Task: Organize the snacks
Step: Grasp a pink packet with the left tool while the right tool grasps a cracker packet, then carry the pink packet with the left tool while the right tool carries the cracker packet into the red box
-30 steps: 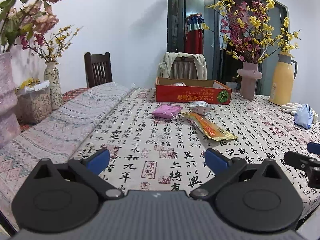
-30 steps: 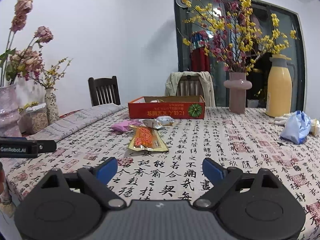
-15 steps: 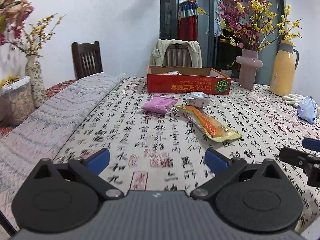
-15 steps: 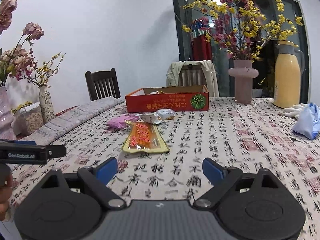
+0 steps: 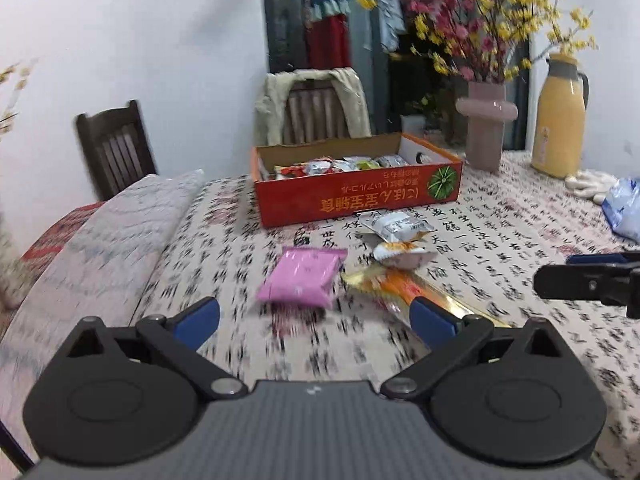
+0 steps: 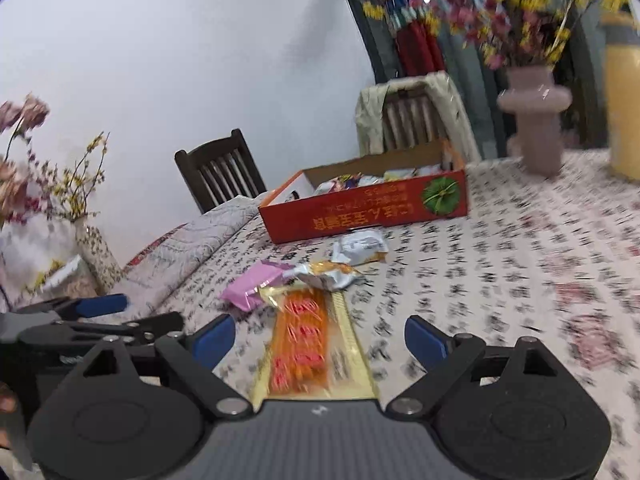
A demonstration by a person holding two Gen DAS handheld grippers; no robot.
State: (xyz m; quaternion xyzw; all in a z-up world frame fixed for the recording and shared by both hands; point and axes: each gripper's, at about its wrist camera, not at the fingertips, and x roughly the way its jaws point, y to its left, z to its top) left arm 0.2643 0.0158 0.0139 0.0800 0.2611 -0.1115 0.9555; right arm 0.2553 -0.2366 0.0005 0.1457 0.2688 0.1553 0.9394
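Snacks: four loose packets [image 5: 302, 278] before one red box [image 5: 356, 196].

Both views look forward along their own jaws, tilted down across the worktop [image 5: 500, 216] toward the far wall. The left wrist view sits low and close, with the pink packet [image 5: 302, 278] just ahead and the red box [image 5: 360, 200] beyond. The right wrist view is rolled, so the worktop slopes; it hangs close over the orange packet [image 6: 300, 344]. Both share the box, the loose packets, the two chairs and the pink vase [image 6: 534, 120]. Each view catches the other gripper at its edge: the right gripper [image 5: 592, 276] and the left gripper [image 6: 92, 312].
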